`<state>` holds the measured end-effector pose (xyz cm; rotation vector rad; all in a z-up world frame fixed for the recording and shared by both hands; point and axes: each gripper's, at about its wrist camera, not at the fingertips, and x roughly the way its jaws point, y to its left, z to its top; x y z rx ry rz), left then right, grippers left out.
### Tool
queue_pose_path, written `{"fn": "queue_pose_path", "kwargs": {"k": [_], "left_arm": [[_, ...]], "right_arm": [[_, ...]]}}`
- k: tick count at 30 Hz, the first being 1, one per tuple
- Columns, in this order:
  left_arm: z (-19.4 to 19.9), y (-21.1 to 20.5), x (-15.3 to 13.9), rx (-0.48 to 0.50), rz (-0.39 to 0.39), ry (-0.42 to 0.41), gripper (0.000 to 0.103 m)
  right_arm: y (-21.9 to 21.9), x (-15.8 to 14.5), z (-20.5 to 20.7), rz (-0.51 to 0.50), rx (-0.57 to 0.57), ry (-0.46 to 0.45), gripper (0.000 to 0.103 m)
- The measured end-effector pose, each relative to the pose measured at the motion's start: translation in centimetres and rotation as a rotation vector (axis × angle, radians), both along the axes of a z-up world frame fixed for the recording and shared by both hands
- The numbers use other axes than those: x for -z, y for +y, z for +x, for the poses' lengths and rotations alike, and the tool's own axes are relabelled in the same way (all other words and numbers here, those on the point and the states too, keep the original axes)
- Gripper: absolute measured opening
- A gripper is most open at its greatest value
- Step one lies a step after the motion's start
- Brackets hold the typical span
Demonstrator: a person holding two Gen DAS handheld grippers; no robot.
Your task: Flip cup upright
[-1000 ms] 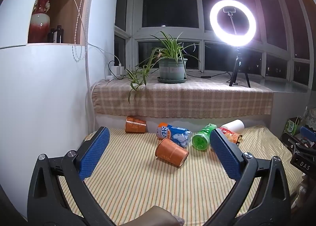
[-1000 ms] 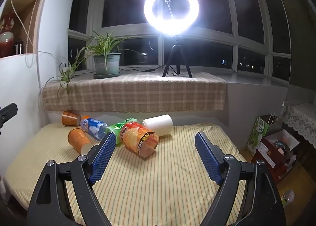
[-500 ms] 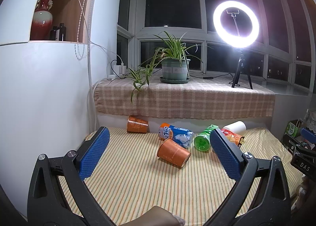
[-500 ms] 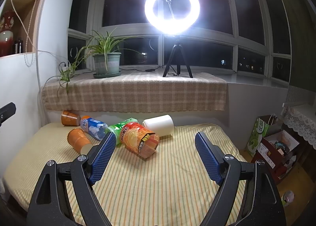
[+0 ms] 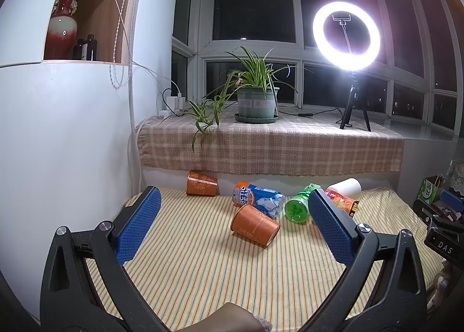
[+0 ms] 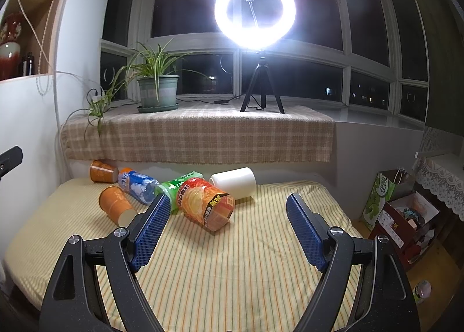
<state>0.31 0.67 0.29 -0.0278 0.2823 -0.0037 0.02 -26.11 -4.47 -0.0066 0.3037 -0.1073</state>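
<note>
Several cups lie on their sides on the striped mat (image 5: 203,268): an orange paper cup (image 5: 254,224) in the middle, a second orange cup (image 5: 201,183) by the back ledge, a blue cup (image 5: 258,198), a green cup (image 5: 298,206), an orange-red printed cup (image 6: 204,207) and a white cup (image 6: 234,182). My left gripper (image 5: 232,210) is open and empty, well short of the middle orange cup. My right gripper (image 6: 227,208) is open and empty, near the orange-red printed cup. The middle orange cup also shows in the right wrist view (image 6: 116,208).
A white wall (image 5: 58,143) borders the mat on the left. A checked-cloth ledge (image 5: 269,143) behind holds a potted plant (image 5: 256,100) and a ring light on a tripod (image 5: 346,36). Boxes and bags (image 6: 400,210) stand on the floor to the right.
The left wrist view has tilted slightly, so the scene sits a little lower and nearer. The right gripper has barely moved. Both stay open.
</note>
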Motion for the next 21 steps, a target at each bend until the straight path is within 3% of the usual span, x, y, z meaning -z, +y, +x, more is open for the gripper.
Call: {"fn": "queue_pose_path", "kwargs": {"k": [21], "left_arm": [[0.06, 0.02, -0.12, -0.001, 0.001, -0.002, 0.103]], "right_arm": [[0.14, 0.22, 0.13, -0.003, 0.002, 0.001, 0.082]]}}
